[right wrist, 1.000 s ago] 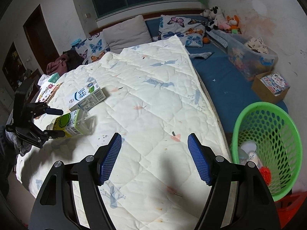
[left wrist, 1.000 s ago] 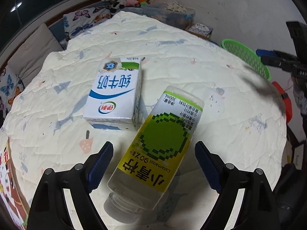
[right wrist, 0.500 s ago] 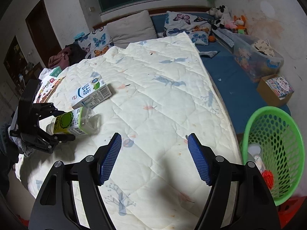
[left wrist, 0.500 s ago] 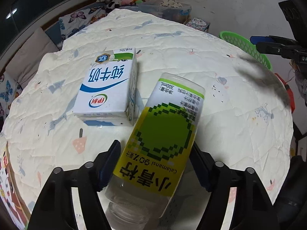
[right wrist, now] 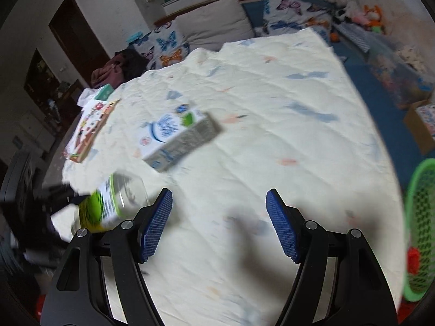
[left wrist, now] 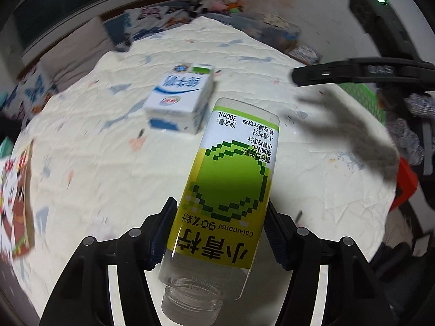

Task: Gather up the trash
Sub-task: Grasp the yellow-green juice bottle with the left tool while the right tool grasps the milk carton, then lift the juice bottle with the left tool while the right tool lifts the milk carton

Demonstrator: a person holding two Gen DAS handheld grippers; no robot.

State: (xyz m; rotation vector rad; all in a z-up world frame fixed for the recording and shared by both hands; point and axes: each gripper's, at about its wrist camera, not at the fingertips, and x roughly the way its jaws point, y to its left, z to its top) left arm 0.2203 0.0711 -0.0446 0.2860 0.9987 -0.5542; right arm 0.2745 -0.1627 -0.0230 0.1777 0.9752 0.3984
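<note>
A clear empty bottle (left wrist: 231, 184) with a green and yellow label points away from me, neck nearest the camera. My left gripper (left wrist: 219, 209) has its jaws closing on it, and both blue pads touch the label's sides. The same bottle (right wrist: 108, 203) shows blurred at the lower left of the right wrist view, with the left gripper (right wrist: 40, 209) dark behind it. A white and blue milk carton (left wrist: 179, 100) lies on the quilt just beyond the bottle. My right gripper (right wrist: 218, 206) hangs open over bare quilt, with the carton (right wrist: 176, 135) ahead and to its left.
The cream quilt (right wrist: 272, 95) covers the bed. A green mesh basket (right wrist: 418, 231) holding some trash stands on the floor off the bed's right edge. A picture book (right wrist: 87, 133) lies at the left edge. Pillows (right wrist: 214, 27) and a cardboard box (right wrist: 421, 127) lie further off.
The left jaws have closed in onto the bottle's sides, and the view has shifted and rolled with the bottle. The right gripper has swung left, so the basket now sits at its right edge.
</note>
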